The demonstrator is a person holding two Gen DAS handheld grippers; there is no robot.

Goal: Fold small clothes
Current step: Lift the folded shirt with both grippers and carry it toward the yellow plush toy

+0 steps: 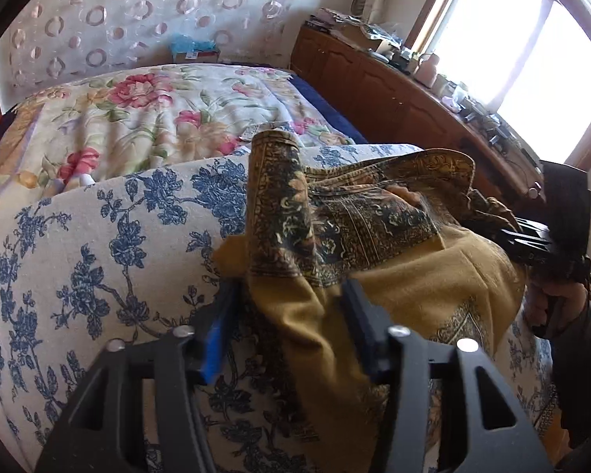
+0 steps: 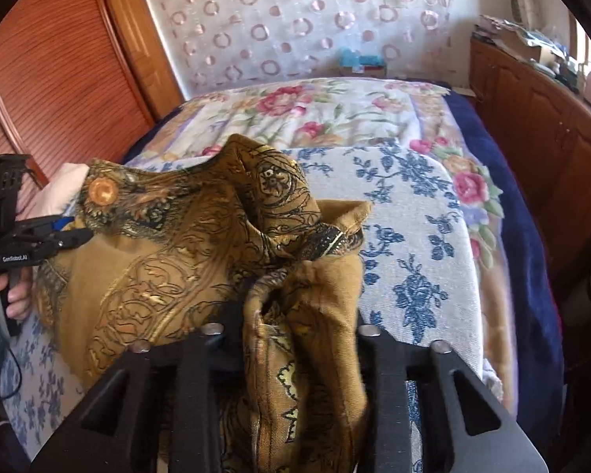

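- The left gripper (image 1: pixel 291 299) has its two fingers (image 1: pixel 220 315) set narrowly, with a bunched fold of the mustard patterned garment (image 1: pixel 413 276) pinched between them; one finger carries a blue pad.
- The right gripper (image 2: pixel 299 323) likewise has its two fingers (image 2: pixel 378 351) drawn in on a gathered fold of the garment (image 2: pixel 169 268), which fills the gap between them.
- Each gripper shows in the other's view: the right gripper (image 1: pixel 532 240) at the garment's far edge, gripped by a hand (image 1: pixel 551 303) in a dark sleeve, and the left gripper (image 2: pixel 59 236) at the opposite edge, with a hand (image 2: pixel 15 295) on its handle.
- There is one garment, crumpled and partly raised, resting on a white cloth with blue flowers (image 1: pixel 98 244) that covers the near end of the bed.
- Beyond it lies one blanket with pink flowers (image 1: pixel 145 118), edged by a dark blue cover (image 2: pixel 532 236).
- At the bed's far end sits one small box (image 1: pixel 197 53) with something light blue on top; what it holds cannot be told.
- Behind it hangs a curtain with pink rings (image 2: pixel 295 19).
- One long wooden cabinet (image 1: pixel 374 86) runs under the bright window (image 1: pixel 532 47), its top crowded with small things too small to count.
- A wooden slatted door (image 2: pixel 51 79) stands on the other side.
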